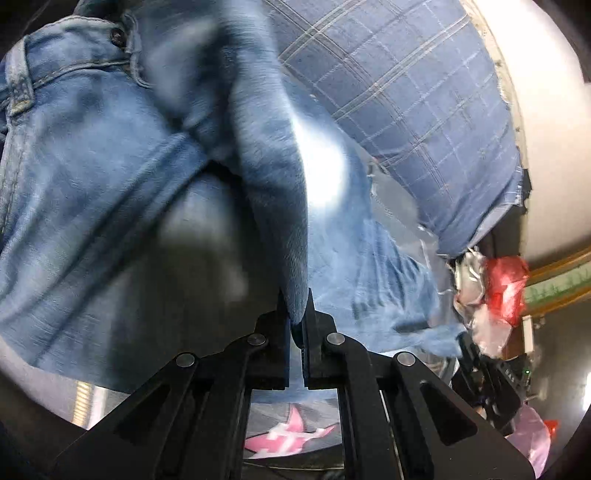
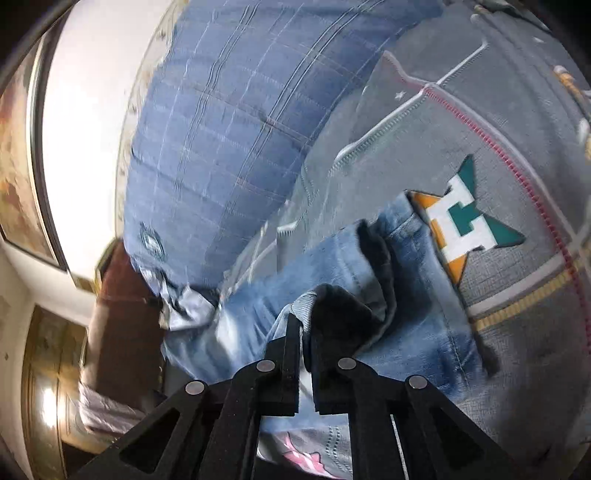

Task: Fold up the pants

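The left gripper is pinching a fold of the jeans, its 2 fingers closed on the denim with only cloth between them. From that pinch the jeans are running up and away to the left, the waistband with its button lying farthest from the tips. The right gripper is likewise clamping a hem-like edge of the jeans, and the leg is stretching ahead and right of it over the grey patterned cover. Beyond both lies the blue checked cloth. The long axis seems to be running between the 2 grips, so both look equally placed for folding.
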A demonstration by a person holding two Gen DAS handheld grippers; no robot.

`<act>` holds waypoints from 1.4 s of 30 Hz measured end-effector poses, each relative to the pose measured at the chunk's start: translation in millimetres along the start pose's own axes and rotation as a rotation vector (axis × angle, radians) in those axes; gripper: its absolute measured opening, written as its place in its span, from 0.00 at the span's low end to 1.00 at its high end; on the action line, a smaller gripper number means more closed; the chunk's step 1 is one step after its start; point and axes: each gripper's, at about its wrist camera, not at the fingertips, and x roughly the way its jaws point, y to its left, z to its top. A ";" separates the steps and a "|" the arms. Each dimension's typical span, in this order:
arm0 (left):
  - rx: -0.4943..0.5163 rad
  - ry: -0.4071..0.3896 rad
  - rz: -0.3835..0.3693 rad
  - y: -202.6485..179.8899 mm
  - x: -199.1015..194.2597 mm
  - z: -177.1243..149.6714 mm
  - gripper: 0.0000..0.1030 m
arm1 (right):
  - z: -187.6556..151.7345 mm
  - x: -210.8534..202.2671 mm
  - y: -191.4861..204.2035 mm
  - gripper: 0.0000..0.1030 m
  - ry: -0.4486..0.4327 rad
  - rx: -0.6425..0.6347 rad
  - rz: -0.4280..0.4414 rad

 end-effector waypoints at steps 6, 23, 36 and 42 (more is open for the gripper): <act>0.052 -0.015 0.032 -11.4 -1.3 -3.2 0.03 | 2.5 -18.4 19.5 0.55 -0.172 -0.084 -0.174; -0.023 0.056 0.022 5.9 15.1 9.1 0.04 | 16.2 48.1 19.4 0.13 0.040 -0.200 -0.319; 0.198 0.076 0.008 -27.0 9.2 -46.5 0.02 | 49.3 30.4 -0.6 0.10 -0.016 -0.159 -0.312; 0.219 0.079 -0.014 -31.2 9.0 -48.9 0.02 | 51.1 34.9 -21.2 0.12 0.034 -0.073 -0.336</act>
